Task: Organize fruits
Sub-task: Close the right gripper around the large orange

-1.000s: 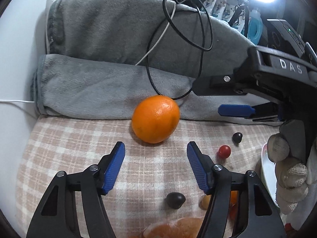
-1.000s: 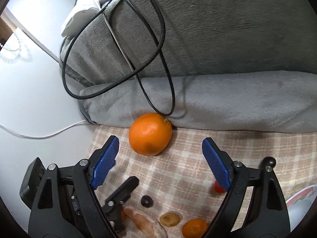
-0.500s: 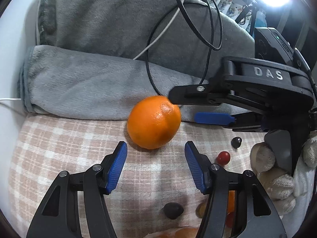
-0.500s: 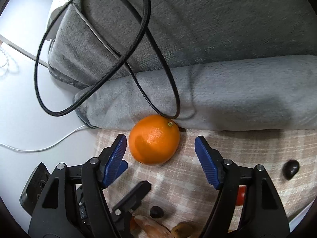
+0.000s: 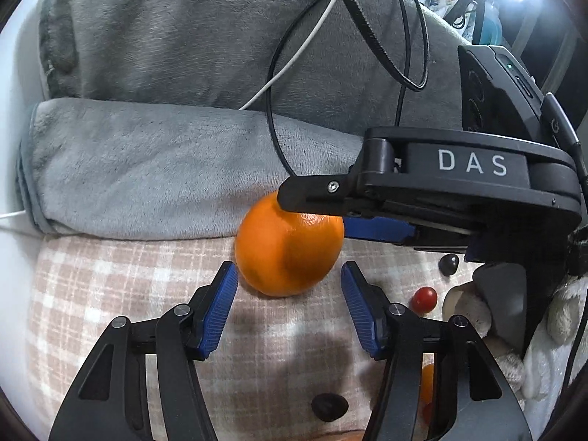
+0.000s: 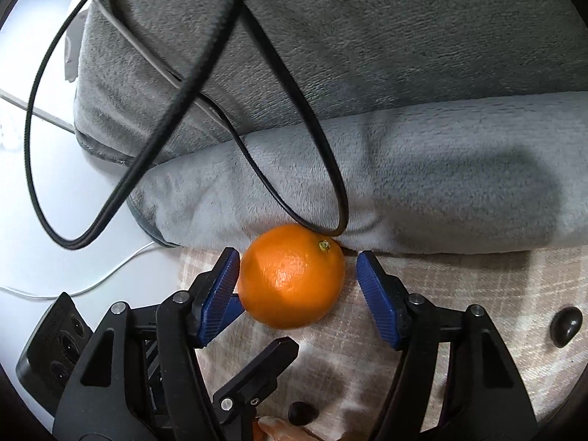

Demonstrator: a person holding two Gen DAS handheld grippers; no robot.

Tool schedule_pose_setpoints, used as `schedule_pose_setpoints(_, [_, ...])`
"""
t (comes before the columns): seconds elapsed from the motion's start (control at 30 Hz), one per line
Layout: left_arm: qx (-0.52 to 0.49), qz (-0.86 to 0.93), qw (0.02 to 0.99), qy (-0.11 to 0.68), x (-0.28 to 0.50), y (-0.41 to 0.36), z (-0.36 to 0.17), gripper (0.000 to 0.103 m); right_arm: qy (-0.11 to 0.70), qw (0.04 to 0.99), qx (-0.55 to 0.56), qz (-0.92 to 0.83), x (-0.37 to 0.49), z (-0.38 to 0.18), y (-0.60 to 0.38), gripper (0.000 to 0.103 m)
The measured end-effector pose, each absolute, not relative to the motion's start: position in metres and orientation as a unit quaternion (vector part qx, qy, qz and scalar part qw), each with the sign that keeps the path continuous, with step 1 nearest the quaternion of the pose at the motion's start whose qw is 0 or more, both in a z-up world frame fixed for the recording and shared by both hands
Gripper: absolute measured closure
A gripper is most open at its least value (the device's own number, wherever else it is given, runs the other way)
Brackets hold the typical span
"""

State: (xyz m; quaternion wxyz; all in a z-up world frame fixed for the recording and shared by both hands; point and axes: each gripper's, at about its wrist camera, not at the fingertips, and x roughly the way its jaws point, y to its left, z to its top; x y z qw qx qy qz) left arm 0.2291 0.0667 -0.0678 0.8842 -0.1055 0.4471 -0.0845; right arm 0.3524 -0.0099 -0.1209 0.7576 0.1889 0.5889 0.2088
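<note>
A large orange (image 5: 288, 248) lies on the pink plaid cloth (image 5: 110, 294) against a folded grey blanket (image 5: 147, 169). My left gripper (image 5: 288, 294) is open, its blue pads just short of the orange on either side. My right gripper (image 6: 297, 286) is open and straddles the same orange (image 6: 292, 275); its left pad touches or nearly touches the fruit, the right pad stands clear. In the left wrist view the right gripper's body (image 5: 441, 191) reaches in from the right over the orange's top.
Small fruits lie on the cloth: a red cherry tomato (image 5: 424, 299), dark grapes (image 5: 449, 264) (image 5: 329, 406) (image 6: 566, 325), a small orange piece (image 5: 426, 386). A black cable loop (image 6: 294, 147) hangs over the blanket, touching the orange's top. White tabletop (image 6: 73, 220) lies left of the cloth.
Both grippers have moved forward toward the orange. The right gripper now has the orange between its pads and has narrowed a little; the left gripper's pads have come up beside it.
</note>
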Motion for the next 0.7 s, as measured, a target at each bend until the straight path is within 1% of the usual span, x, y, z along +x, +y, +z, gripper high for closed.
schedule_pose_setpoints(0.07, [-0.101, -0.088, 0.882, 0.452, 0.230, 0.060, -0.070, 0.048, 0.591, 0.754, 0.195, 0.211, 0.355, -0.125, -0.006, 0.036])
schedule_pose_setpoints(0.23, [-0.091, -0.083, 0.879, 0.461, 0.246, 0.053, -0.067, 0.048, 0.592, 0.750, 0.203, 0.216, 0.357, -0.128, -0.004, 0.039])
schedule_pose_setpoints(0.5, [-0.094, -0.092, 0.879, 0.458, 0.255, 0.062, -0.070, 0.048, 0.589, 0.751, 0.204, 0.216, 0.353, -0.125, -0.017, 0.040])
schedule_pose_setpoints(0.7, [-0.093, -0.093, 0.881, 0.455, 0.241, 0.070, -0.072, 0.048, 0.588, 0.754, 0.194, 0.217, 0.348, -0.120, -0.015, 0.040])
